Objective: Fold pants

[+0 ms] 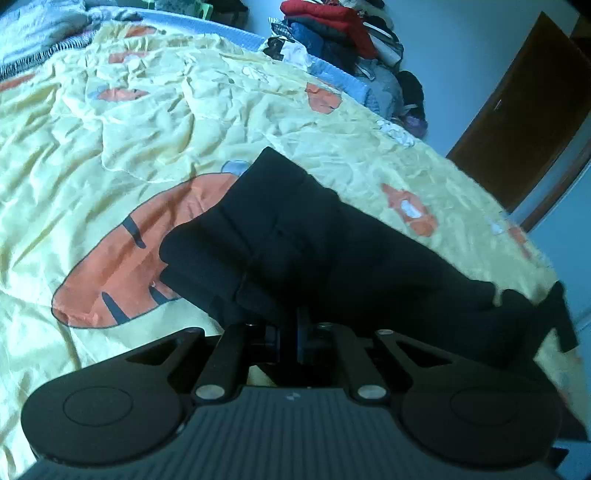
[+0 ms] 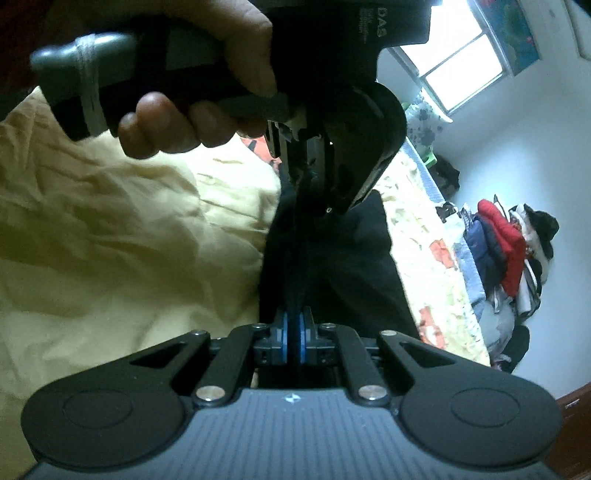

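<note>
Black folded fabric pants (image 1: 295, 236) at frame centre on yellow tiger-print bedspread (image 1: 110, 147), left tongs (image 1: 291, 328) and right tongs (image 2: 294, 328) both clamped tight on pants fabric, clothes pile (image 1: 343, 33) upper right.

Black pants (image 1: 314, 240) lie on a pale yellow bedspread (image 1: 110, 147) printed with orange shapes striped in dark blue. Beyond the bedspread's far edge, a clothes pile (image 1: 343, 33) shows red, navy and grey. Right gripper (image 2: 294, 328) pads are blue.

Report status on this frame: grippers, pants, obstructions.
Left gripper and right gripper both shut on black pants. Pants partly folded, bunched on yellow bedspread. Nothing in the way; clothes pile sits beyond the bed.
</note>
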The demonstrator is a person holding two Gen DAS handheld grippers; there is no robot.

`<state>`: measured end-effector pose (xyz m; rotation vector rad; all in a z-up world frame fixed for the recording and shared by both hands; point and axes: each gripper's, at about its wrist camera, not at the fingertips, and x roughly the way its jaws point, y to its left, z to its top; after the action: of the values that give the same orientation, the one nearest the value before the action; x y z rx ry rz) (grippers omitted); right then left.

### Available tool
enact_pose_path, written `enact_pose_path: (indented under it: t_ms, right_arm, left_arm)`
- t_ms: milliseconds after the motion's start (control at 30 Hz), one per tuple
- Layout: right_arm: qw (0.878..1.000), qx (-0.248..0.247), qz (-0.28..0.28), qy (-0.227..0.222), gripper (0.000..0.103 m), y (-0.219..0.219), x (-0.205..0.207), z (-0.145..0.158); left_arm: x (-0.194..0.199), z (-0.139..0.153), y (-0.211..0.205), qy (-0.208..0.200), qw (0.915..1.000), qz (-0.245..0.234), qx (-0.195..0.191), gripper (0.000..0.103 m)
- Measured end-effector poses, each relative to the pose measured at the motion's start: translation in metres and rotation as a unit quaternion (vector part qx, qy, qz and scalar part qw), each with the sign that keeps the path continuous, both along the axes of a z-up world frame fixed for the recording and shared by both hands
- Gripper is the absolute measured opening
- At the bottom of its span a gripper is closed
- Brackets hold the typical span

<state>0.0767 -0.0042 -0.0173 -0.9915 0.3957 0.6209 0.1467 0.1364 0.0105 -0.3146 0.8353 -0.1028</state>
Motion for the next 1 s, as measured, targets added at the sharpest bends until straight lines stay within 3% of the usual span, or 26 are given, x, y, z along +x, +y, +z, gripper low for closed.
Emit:
enact_pose_path:
  t_ms: [33,67,200,300,367,433,533,600,700,733,800,867,900,1000]
  right_arm:
    - [1.000,0.001,-0.011,0.012,0.007,0.002,0.004,-0.006]
    - [1.000,0.005,-0.016,0.009,0.008,0.002,0.008,-0.011]
    - [0.998,-0.001,-0.034,-0.058,0.011,-0.004,-0.010,-0.002]
    - [0.992,0.080,-0.095,-0.029,0.011,-0.044,-0.023,0.031]
    - [0.977,0.141,-0.160,-0.008,0.011,-0.086,-0.028,0.049]
    - [0.951,0.208,-0.228,0.019,0.011,-0.137,-0.034,0.062]
    - [0.898,0.294,-0.320,0.070,0.011,-0.220,-0.042,0.064]
    - [0.872,0.297,-0.381,0.073,0.012,-0.258,-0.040,0.051]
    - [0.830,0.287,-0.462,0.122,0.012,-0.299,-0.032,0.023]
    - [0.829,0.272,-0.470,0.134,0.012,-0.305,-0.037,0.014]
    - [0.834,0.275,-0.465,0.114,0.012,-0.313,-0.045,0.015]
    - [0.816,0.324,-0.467,0.108,0.012,-0.326,-0.049,0.020]
    - [0.804,0.355,-0.466,0.100,0.012,-0.335,-0.044,0.024]
    - [0.740,0.472,-0.475,0.067,0.012,-0.379,-0.023,0.031]
  left_arm:
    - [0.001,-0.004,-0.004,0.000,0.9999,-0.003,0.015,0.014]
    - [0.001,-0.005,-0.006,-0.007,0.9996,-0.004,0.026,0.025]
    - [-0.011,0.001,-0.015,-0.034,0.9957,-0.008,0.086,0.040]
    - [-0.023,0.007,-0.017,-0.040,0.9925,0.005,0.116,0.052]
    - [-0.035,0.014,-0.021,-0.060,0.9864,0.027,0.150,0.058]
    - [-0.053,0.024,-0.031,-0.102,0.9761,0.036,0.189,0.064]
    - [-0.073,0.041,-0.060,-0.153,0.9642,0.006,0.216,0.076]
    - [-0.080,0.049,-0.086,-0.171,0.9614,-0.046,0.210,0.082]
    - [-0.085,0.048,-0.128,-0.177,0.9555,-0.139,0.190,0.086]
    - [-0.086,0.045,-0.142,-0.174,0.9527,-0.166,0.186,0.086]
    - [-0.090,0.038,-0.168,-0.182,0.9421,-0.217,0.180,0.086]
    - [-0.096,0.025,-0.195,-0.200,0.9276,-0.258,0.181,0.086]
    - [-0.096,0.019,-0.209,-0.208,0.9181,-0.281,0.186,0.086]
    - [-0.093,-0.001,-0.239,-0.230,0.8947,-0.317,0.214,0.086]
